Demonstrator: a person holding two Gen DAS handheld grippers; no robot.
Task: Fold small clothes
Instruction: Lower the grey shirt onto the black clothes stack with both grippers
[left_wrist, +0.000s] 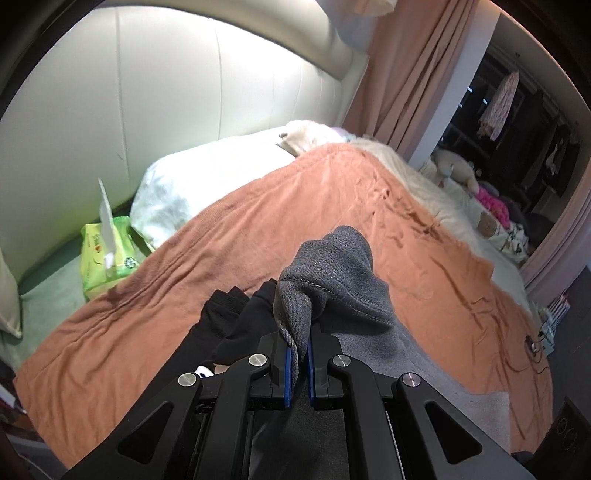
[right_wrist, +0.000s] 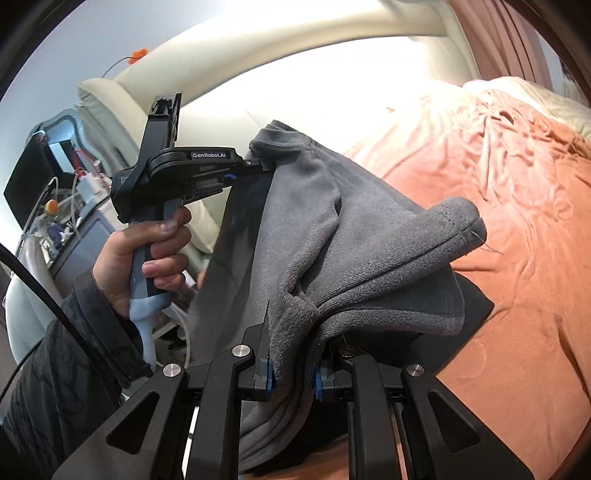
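Left gripper (left_wrist: 299, 354): jaws closed tight on a fold of grey garment (left_wrist: 332, 273), pointing downward at a slant. The left hand (right_wrist: 147, 254) wraps the handle, four fingers curled round the front, a dark patterned sleeve (right_wrist: 62, 350) covering the wrist. Right gripper (right_wrist: 291, 373): jaws pinched on another bunch of the same garment, angled downward. The right hand is not visible.

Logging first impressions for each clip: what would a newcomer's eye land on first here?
The grey garment, held up over the bed between both grippers: the right gripper pinches one edge at the bottom of its view, and the left gripper clamps another upper left. Beneath it spreads the orange blanket.
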